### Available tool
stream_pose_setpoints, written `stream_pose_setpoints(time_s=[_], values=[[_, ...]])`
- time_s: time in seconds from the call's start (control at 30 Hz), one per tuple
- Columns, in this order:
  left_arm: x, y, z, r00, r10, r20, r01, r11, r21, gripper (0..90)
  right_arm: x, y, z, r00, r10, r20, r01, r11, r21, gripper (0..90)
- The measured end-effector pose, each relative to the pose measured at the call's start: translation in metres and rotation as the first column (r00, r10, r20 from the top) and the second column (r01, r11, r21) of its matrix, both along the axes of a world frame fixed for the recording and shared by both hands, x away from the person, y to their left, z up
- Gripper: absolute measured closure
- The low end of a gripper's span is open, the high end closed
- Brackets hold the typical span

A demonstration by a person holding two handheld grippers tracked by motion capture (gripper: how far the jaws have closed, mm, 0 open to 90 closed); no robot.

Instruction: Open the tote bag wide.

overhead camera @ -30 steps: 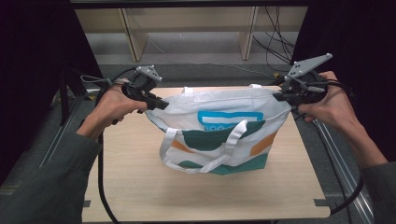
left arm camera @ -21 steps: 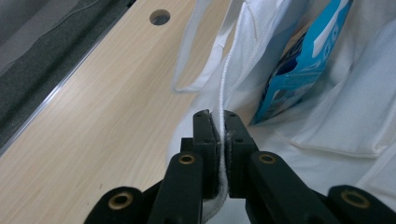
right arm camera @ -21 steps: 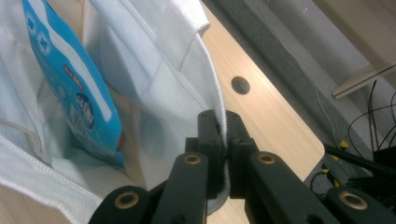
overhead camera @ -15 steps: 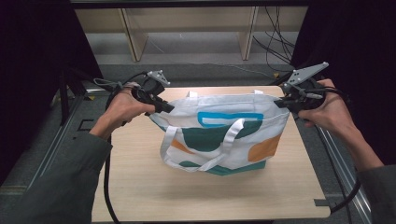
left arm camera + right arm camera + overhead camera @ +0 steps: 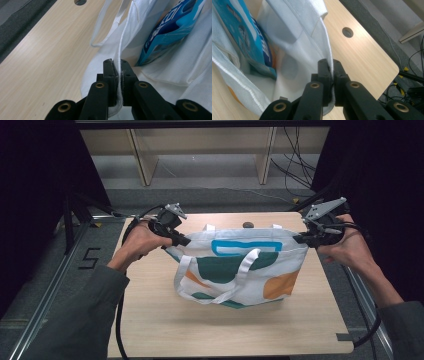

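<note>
Two grippers: mine, one at each end of the tote bag [image 5: 240, 267], which sits mid-desk.
Left gripper [image 5: 117, 65]: jaws pinched tight on the bag's white rim seam, cloth running up between them.
Right gripper [image 5: 329, 65]: jaws likewise clamped on the opposite rim edge.
Bag: mouth stretched wide between my hands, base on the desk [image 5: 165, 320], one handle flopped over the front.
Contents: one blue box [image 5: 172, 27] inside, leaning against the cloth.
Progress: I judge the box is loaded and the bag set down; letting go of the rim remains.
Count: one bag, one box, two handles, two desk holes.
</note>
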State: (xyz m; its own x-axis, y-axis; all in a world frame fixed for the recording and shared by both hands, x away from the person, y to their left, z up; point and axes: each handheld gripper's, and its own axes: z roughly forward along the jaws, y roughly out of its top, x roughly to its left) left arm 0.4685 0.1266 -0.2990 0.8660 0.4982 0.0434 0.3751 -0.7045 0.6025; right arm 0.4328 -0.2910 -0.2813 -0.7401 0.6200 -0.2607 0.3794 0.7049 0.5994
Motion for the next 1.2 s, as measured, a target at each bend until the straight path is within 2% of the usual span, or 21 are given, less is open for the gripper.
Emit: stream_pose_setpoints(time_s=[0.03, 0.1, 0.17, 0.23, 0.27, 0.3, 0.33, 0.47, 0.5, 0.53, 0.57, 0.6, 0.67, 0.8, 0.83, 0.9, 0.93, 1.0, 1.13, 1.17, 1.2], values=[[0.0, -0.001, -0.003, 0.9999, 0.004, -0.01, -0.004, 1.0, -0.004, 85.2, 0.0, -0.001, -0.001, 0.9996, 0.009, -0.027, -0.009, 1.0, -0.001, 88.3], [0.001, -0.001, -0.005, 1.0, -0.003, -0.004, 0.003, 1.0, -0.004, 85.1, 0.0, -0.003, -0.004, 0.9999, 0.004, -0.013, -0.004, 1.0, -0.004, 88.3], [0.0, -0.002, -0.011, 0.9998, 0.011, -0.014, -0.012, 0.9995, -0.028, 85.1, 0.0, -0.003, -0.008, 0.9995, -0.001, -0.031, 0.002, 1.0, 0.015, 88.3], [0.0, -0.003, -0.014, 0.9998, 0.0, -0.02, 0.0, 1.0, -0.008, 85.0, 0.001, -0.006, -0.011, 0.9997, 0.007, -0.023, -0.008, 1.0, -0.013, 88.2], [0.001, -0.003, -0.015, 0.9998, -0.007, -0.021, 0.007, 0.9999, -0.008, 85.0, 0.001, -0.005, -0.012, 0.9997, 0.008, -0.022, -0.008, 1.0, 0.004, 88.2], [0.001, -0.004, -0.017, 0.9998, 0.004, -0.02, -0.004, 0.9998, -0.02, 85.0, -0.001, -0.003, -0.014, 0.9985, -0.017, -0.051, 0.02, 0.999, 0.05, 88.2], [0.001, -0.004, -0.019, 0.9998, 0.007, -0.017, -0.007, 0.9997, -0.025, 84.9, 0.001, -0.004, -0.016, 0.9992, -0.02, -0.035, 0.021, 0.999, 0.032, 88.2], [0.004, -0.006, -0.024, 0.9999, -0.011, -0.013, 0.01, 0.9999, -0.009, 84.8, 0.001, -0.006, -0.019, 0.9993, -0.012, -0.035, 0.012, 1.0, 0.024, 88.2], [0.004, -0.008, -0.03, 0.9995, 0.018, -0.025, -0.019, 0.9988, -0.046, 84.7, 0.001, -0.008, -0.022, 0.9993, -0.022, -0.03, 0.022, 1.0, 0.013, 88.2], [0.006, -0.008, -0.032, 0.9996, -0.005, -0.028, 0.004, 0.9996, -0.027, 84.6, 0.001, -0.008, -0.023, 0.9985, -0.024, -0.05, 0.025, 0.999, 0.021, 88.1], [0.007, -0.01, -0.037, 0.9994, -0.01, -0.034, 0.009, 0.9998, -0.019, 84.6, 0.001, -0.008, -0.026, 0.999, -0.031, -0.033, 0.032, 0.999, 0.026, 88.1], [0.007, -0.011, -0.041, 0.9992, -0.008, -0.039, 0.007, 0.9998, -0.021, 84.4, 0.0, -0.01, -0.027, 0.998, -0.025, -0.059, 0.026, 0.999, 0.017, 88.2], [0.009, -0.015, -0.052, 0.9984, -0.011, -0.055, 0.01, 0.9999, -0.012, 84.2, 0.0, -0.011, -0.032, 0.9983, -0.04, -0.042, 0.041, 0.999, 0.031, 88.2], [0.011, -0.021, -0.075, 0.9959, -0.016, -0.089, 0.015, 0.9998, -0.014, 84.1, 0.002, -0.014, -0.043, 0.9973, -0.044, -0.059, 0.044, 0.999, 0.0, 88.1], [0.012, -0.021, -0.08, 0.9952, -0.013, -0.097, 0.012, 0.9997, -0.019, 83.9, 0.003, -0.016, -0.047, 0.998, -0.041, -0.049, 0.041, 0.999, 0.003, 88.1], [0.013, -0.023, -0.088, 0.994, -0.016, -0.108, 0.013, 0.9995, -0.028, 84.1, 0.005, -0.017, -0.054, 0.9959, -0.043, -0.08, 0.045, 0.999, 0.025, 88.1], [0.013, -0.024, -0.091, 0.9936, -0.013, -0.112, 0.009, 0.9993, -0.037, 84.1, 0.006, -0.019, -0.055, 0.9955, -0.039, -0.087, 0.038, 0.999, -0.006, 88.1], [0.015, -0.024, -0.098, 0.9928, -0.008, -0.12, 0.003, 0.9991, -0.042, 84.2, 0.007, -0.019, -0.061, 0.9957, -0.053, -0.076, 0.054, 0.999, 0.007, 88.1], [0.015, -0.03, -0.114, 0.9905, -0.013, -0.137, 0.012, 0.9999, -0.01, 84.6, 0.01, -0.018, -0.07, 0.9925, -0.054, -0.11, 0.052, 0.998, -0.022, 88.1], [0.016, -0.03, -0.118, 0.9902, -0.012, -0.139, 0.01, 0.9998, -0.015, 84.7, 0.014, -0.02, -0.074, 0.9983, -0.031, -0.05, 0.028, 0.997, -0.073, 88.1], [0.017, -0.03, -0.121, 0.9898, -0.005, -0.142, 0.002, 0.9997, -0.025, 84.7, 0.011, -0.016, -0.076, 0.9913, -0.072, -0.11, 0.07, 0.997, -0.024, 88.1]])
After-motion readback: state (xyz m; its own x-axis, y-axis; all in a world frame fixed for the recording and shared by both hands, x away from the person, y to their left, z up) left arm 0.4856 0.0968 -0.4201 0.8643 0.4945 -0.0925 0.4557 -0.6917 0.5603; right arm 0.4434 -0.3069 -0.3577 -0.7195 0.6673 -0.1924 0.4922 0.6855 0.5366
